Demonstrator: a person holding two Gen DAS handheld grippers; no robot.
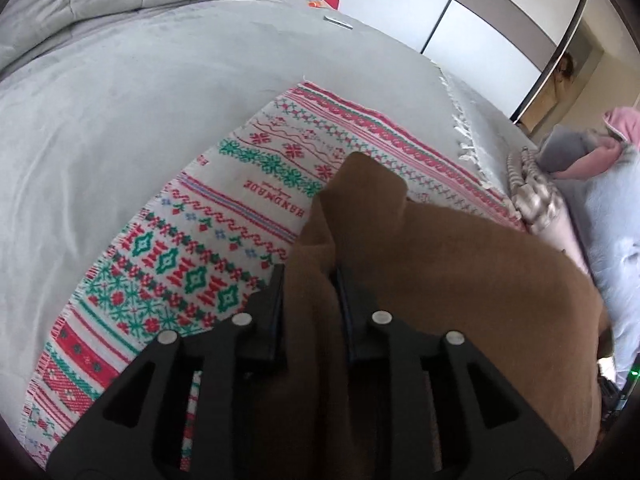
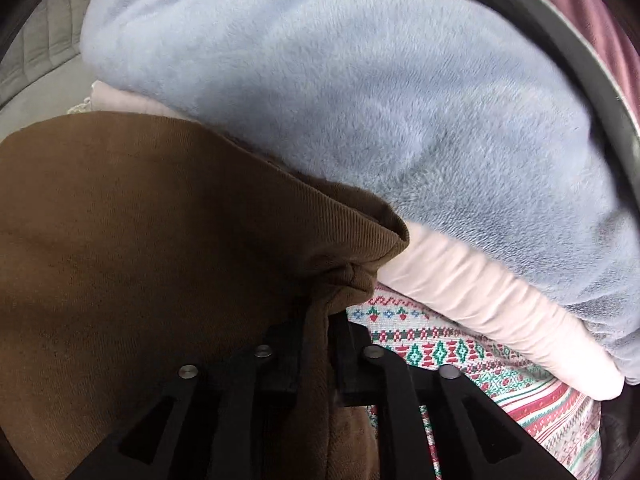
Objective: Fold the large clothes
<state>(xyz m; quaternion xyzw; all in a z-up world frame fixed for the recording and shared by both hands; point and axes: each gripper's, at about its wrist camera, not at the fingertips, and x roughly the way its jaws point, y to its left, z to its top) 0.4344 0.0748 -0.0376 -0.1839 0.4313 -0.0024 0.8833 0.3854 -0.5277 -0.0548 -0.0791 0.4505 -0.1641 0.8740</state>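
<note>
Brown knit fabric fills the lower half of both wrist views: the brown garment [image 1: 440, 280] is clamped at two places, one bunch pinched in the left hand-held gripper [image 1: 310, 280] and another in the right hand-held gripper [image 2: 320, 332], with both pairs of jaws closed down on cloth. It hangs or drapes between the two grips above the patterned blanket [image 1: 180, 248] that lies spread on the bed [image 1: 120, 100].

My judgement is that this is the early carrying or spreading step: the garment is lifted by an edge and not yet laid flat. The next move likely calls for drawing the two grips apart to tension the edge, then lowering the cloth onto the blanket clear of the pile beside it, so the first fold can be made on a smooth surface.

From the left wrist, the open stretch of blanket and grey bed cover shows, with a wardrobe [image 1: 480, 12] beyond; this is where there is room to lay the piece. From the right wrist, that space is hidden. Instead a blue fleece [image 2: 360, 100] looms close, resting on a pale pink folded item [image 2: 500, 312], just beside the garment's ribbed edge.
</note>
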